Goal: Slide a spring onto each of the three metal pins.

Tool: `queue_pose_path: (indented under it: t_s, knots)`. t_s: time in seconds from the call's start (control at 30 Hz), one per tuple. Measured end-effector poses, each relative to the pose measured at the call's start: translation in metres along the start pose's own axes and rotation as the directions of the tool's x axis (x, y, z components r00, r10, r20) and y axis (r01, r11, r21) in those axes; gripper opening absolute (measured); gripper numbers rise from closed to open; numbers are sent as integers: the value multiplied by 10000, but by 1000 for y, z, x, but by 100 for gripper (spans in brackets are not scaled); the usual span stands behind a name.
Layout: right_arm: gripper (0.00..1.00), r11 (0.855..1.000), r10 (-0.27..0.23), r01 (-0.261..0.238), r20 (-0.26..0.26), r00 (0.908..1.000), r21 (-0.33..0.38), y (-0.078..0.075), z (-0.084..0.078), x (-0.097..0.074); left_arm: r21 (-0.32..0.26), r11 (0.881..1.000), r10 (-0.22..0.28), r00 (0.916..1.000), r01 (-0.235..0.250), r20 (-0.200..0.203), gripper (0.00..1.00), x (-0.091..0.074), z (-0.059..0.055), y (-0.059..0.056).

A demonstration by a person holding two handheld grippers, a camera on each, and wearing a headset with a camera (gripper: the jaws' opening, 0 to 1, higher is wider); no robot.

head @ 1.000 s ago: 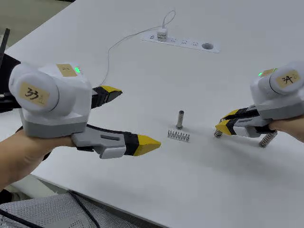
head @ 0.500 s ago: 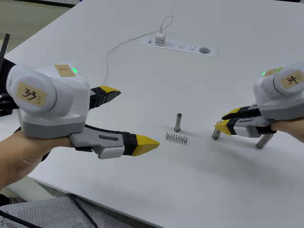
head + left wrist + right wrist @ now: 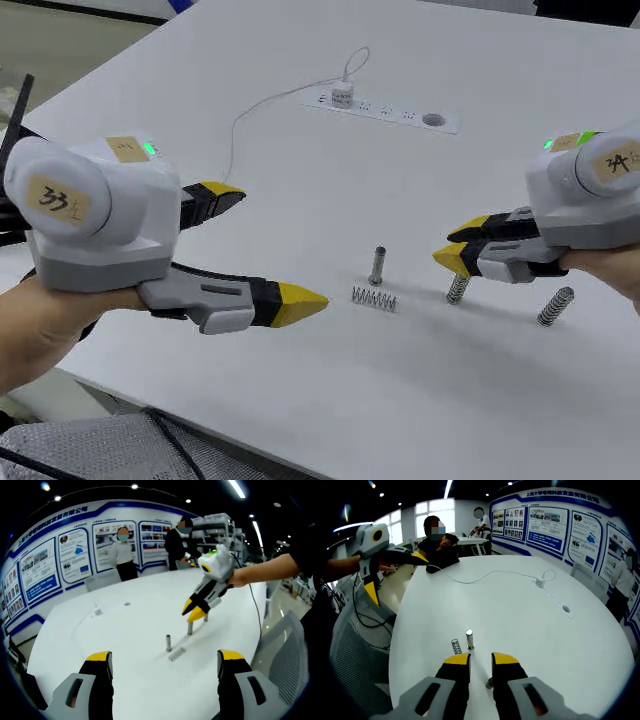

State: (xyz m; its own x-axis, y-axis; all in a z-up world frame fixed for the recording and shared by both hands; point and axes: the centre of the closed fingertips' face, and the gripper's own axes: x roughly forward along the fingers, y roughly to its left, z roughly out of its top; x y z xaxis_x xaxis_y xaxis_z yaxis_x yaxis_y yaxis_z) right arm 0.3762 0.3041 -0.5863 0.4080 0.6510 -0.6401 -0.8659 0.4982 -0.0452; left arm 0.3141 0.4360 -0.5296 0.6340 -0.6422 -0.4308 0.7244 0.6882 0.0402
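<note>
The loose spring (image 3: 374,298), likely light and apt to roll, lies just near of the bare pin (image 3: 377,265), suiting a gentle mid-coil pinch, while jaws of the left gripper (image 3: 280,245) gape empty and those of the right gripper (image 3: 449,247) barely part.

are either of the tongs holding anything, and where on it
Nothing is held. The left tongs gape wide and empty; the right tongs, slightly apart, hover above an upright spring.

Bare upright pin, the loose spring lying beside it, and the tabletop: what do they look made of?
The short upright grey pin looks like metal, with a dull silver sheen and a brighter top. The small coiled spring lying flat next to it looks like thin grey steel wire with open coils. The white tabletop is probably smooth matte laminate or painted board: even white, no grain visible.
</note>
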Motion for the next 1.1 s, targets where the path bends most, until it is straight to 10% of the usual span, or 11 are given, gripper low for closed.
queue_pose_path:
  t_s: [0.57,1.1]
  knots:
    - [17,9954,814,-845,-671,9944,-461,33,-12,39,-400,9987,316,9993,-323,-180,88,-15,-19,13]
    - [16,9906,1088,-1207,-1655,9802,-636,33,-41,70,-695,9973,237,9995,-252,-216,88,-13,-28,16]
